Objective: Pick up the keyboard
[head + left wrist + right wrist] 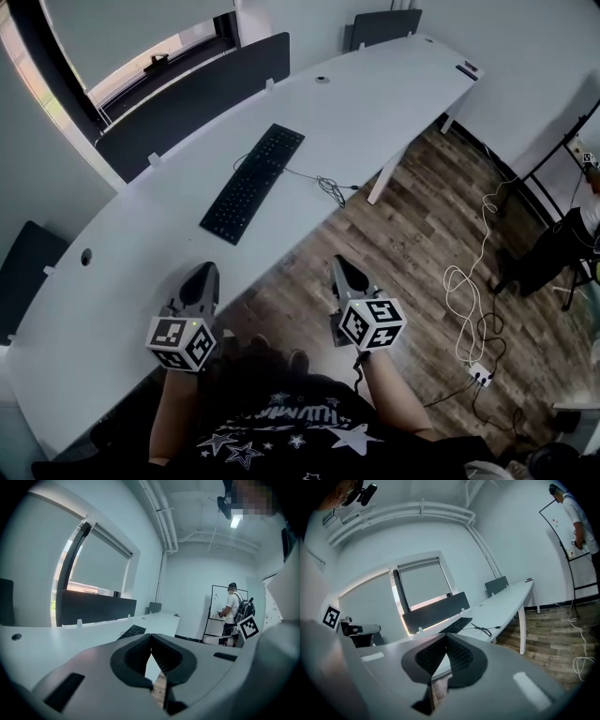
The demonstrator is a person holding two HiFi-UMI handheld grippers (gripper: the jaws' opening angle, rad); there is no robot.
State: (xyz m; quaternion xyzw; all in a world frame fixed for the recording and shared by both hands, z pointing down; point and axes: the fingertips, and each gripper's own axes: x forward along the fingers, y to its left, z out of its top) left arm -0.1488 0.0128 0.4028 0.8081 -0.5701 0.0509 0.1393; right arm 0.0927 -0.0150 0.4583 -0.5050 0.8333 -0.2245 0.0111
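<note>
Black keyboard (253, 183) lies on the white desk (375, 103), well ahead of the left gripper (204, 272) and right gripper (342, 267); both have their fingers (133, 660) pressed together on nothing.

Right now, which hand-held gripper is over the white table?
The left hand-held gripper: its tip sits above the edge of the white table, while the right hand-held gripper hangs over the wooden floor.

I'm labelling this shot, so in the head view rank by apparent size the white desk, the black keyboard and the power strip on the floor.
Largest: white desk.
Then: black keyboard.
Smallest: power strip.
The gaps are wide, so nearness doesn't matter.
</note>
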